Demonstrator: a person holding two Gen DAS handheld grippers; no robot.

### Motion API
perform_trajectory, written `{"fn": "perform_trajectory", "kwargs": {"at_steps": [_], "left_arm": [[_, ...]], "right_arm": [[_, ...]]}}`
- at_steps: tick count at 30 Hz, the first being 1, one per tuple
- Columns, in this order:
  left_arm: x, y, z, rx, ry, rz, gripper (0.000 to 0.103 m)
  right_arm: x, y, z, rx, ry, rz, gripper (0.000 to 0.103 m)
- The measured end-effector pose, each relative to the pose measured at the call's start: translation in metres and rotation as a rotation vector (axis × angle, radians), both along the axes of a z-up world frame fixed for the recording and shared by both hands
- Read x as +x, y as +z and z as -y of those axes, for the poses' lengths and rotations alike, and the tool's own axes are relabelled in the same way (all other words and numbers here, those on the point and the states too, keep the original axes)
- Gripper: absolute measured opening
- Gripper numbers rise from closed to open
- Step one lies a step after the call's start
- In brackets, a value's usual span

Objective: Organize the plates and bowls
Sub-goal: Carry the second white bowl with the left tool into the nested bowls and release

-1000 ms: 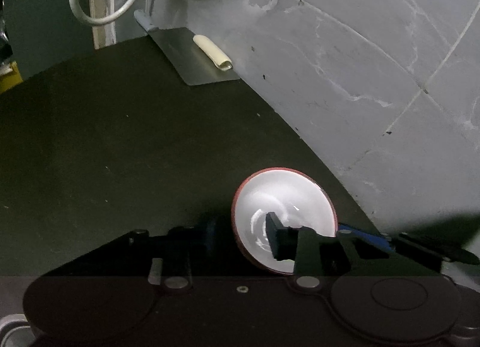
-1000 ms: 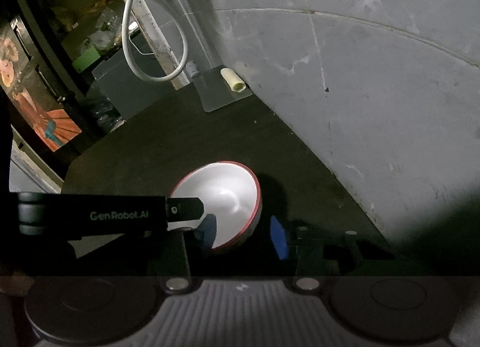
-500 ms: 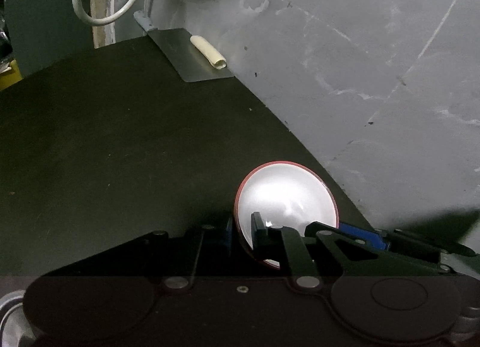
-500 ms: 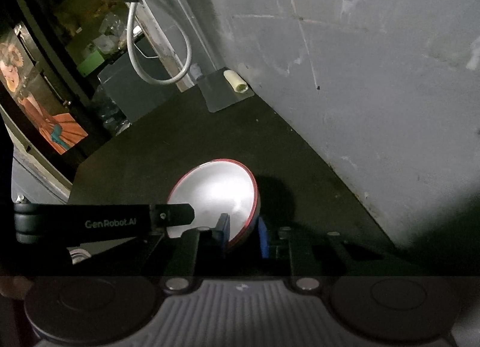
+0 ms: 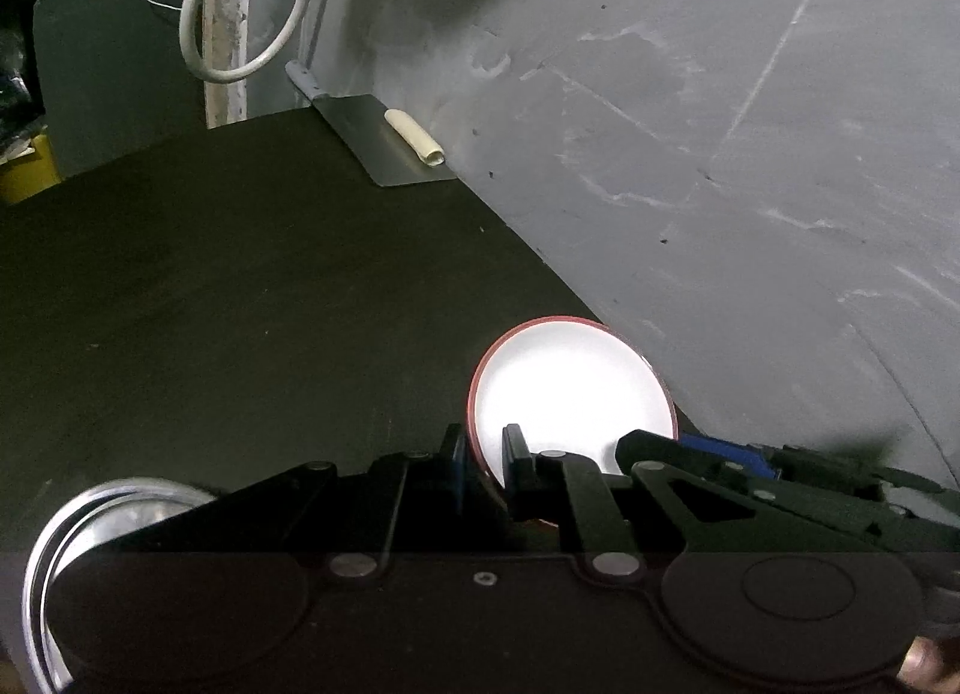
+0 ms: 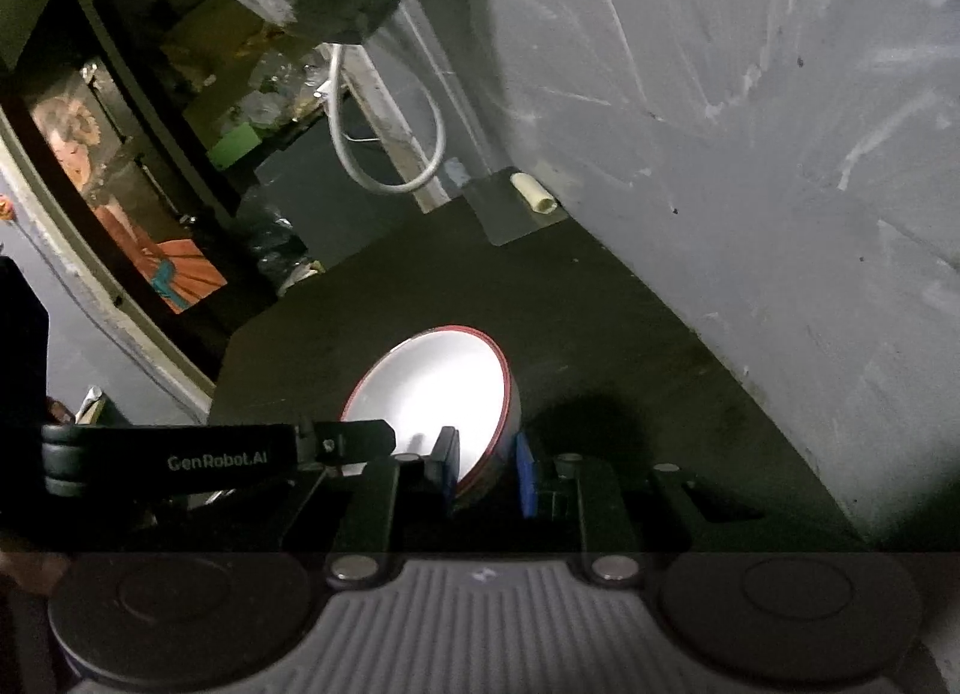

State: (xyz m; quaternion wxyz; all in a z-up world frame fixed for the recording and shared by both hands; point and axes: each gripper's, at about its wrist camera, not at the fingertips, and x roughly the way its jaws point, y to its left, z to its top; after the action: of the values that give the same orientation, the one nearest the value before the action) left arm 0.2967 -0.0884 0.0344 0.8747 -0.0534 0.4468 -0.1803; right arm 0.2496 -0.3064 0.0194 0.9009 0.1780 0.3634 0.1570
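Observation:
A white bowl with a red rim (image 5: 570, 388) is held over the dark counter (image 5: 240, 304) near the grey wall. My left gripper (image 5: 485, 463) is shut on the bowl's left rim. My right gripper (image 6: 487, 469) is shut on the bowl's (image 6: 432, 388) right rim, one finger inside and one outside. The left gripper's black body shows at the left of the right wrist view (image 6: 216, 457). Shiny metal plates (image 5: 90, 538) lie at the lower left of the left wrist view, partly hidden behind the gripper body.
A metal cleaver (image 5: 390, 145) with a pale roll (image 5: 414, 138) on it lies at the counter's far end against the wall. A white cable loop (image 5: 240, 28) hangs there. The counter's left edge (image 6: 225, 370) drops off toward a cluttered doorway.
Both grippers closed onto the bowl's rim; a second ago both were open around it. The bowl has risen and tilted a little, and the metal plates have come into the left wrist view.

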Motion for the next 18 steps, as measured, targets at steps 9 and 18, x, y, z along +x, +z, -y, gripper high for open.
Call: {"fn": "perform_trajectory", "kwargs": {"at_steps": [9, 18], "left_arm": [[-0.038, 0.010, -0.011, -0.007, 0.006, -0.001, 0.013], [-0.068, 0.008, -0.019, -0.007, -0.009, -0.030, 0.013]], "right_arm": [[-0.035, 0.009, -0.004, 0.013, 0.033, 0.003, 0.023], [-0.063, -0.001, -0.003, 0.038, 0.057, -0.051, 0.023]]}}
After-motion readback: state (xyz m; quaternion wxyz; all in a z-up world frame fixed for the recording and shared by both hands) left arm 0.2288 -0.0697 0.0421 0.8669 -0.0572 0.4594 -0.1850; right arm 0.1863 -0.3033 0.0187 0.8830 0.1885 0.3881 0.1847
